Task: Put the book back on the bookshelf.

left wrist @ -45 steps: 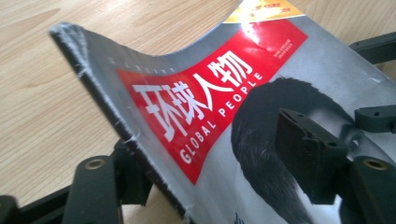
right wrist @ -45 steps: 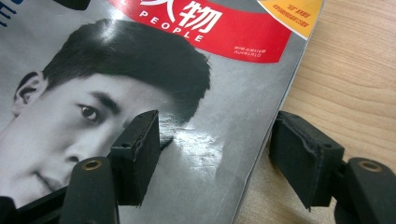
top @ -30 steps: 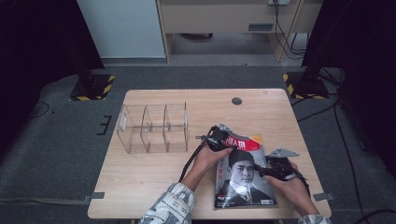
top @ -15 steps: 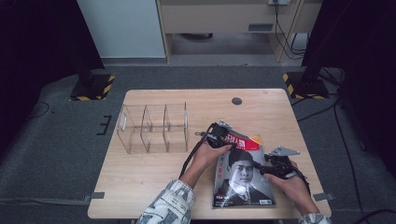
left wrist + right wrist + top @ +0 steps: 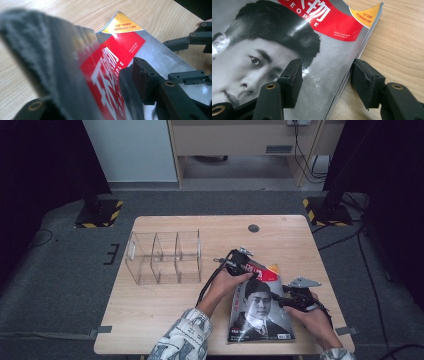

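Two jaws of the left gripper [image 5: 244,264] clamp the magazine [image 5: 260,307] at its red top edge. The right gripper [image 5: 283,298] stands with its jaws apart, straddling the magazine's right edge. The magazine lies on the wooden table [image 5: 165,305], right of a clear divided organizer [image 5: 164,257].

Item count, as seen from beside the table [image 5: 165,302]:

- Table: one, with wooden top.
- Magazine [image 5: 260,312]: one, with a face on its cover.
- Clear organizer [image 5: 165,257]: one, divided into three compartments.
- Hand-held gripper: two, the left hand-held gripper [image 5: 245,265] and the right hand-held gripper [image 5: 290,300].
- Dark round cap [image 5: 253,228] set in the tabletop: one.
- Yellow-and-black striped stand bases on the floor: two, left base [image 5: 99,213] and right base [image 5: 325,210].
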Demonstrator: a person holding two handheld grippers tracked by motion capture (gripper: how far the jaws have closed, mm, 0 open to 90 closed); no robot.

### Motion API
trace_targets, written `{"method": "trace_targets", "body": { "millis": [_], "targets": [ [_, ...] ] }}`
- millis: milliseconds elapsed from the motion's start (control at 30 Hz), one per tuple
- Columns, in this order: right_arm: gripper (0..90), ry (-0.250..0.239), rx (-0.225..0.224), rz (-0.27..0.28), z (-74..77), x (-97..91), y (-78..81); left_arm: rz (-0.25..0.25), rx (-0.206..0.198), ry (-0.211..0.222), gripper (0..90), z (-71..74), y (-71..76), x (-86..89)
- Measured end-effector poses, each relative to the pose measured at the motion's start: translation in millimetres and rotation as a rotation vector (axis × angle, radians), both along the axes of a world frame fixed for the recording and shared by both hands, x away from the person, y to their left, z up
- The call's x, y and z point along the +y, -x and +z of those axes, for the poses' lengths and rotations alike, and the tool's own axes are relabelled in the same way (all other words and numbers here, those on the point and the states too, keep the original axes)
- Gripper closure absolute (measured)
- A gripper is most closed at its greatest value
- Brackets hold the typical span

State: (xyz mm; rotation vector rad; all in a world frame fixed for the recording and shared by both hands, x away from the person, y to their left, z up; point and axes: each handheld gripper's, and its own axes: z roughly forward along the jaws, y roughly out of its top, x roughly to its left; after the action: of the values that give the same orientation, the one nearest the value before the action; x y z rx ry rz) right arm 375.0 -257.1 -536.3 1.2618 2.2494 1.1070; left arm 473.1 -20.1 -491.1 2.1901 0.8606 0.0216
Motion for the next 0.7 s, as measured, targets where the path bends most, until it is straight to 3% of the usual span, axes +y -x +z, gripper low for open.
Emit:
{"method": "trace_targets", "body": {
  "millis": [267, 500, 700],
  "targets": [
    [43.5, 0.024, -0.02, 0.015, 0.3, 1.8, 1.0, -0.004, 0.006, -0.019, 78.9, 3.7, 1.5, 1.6],
    [43.4, 0.028, -0.024, 0.017, 0.5, 4.7, 1.8, 0.007, 0.016, -0.018, 81.0, 6.5, 2.7, 4.2],
    [46.2, -0.001, 0.003, -0.015, 2.9, -1.3, 1.2, 0.019, 0.015, 0.018, 83.9, 13.8, 5.5, 5.4]
  ]
}}
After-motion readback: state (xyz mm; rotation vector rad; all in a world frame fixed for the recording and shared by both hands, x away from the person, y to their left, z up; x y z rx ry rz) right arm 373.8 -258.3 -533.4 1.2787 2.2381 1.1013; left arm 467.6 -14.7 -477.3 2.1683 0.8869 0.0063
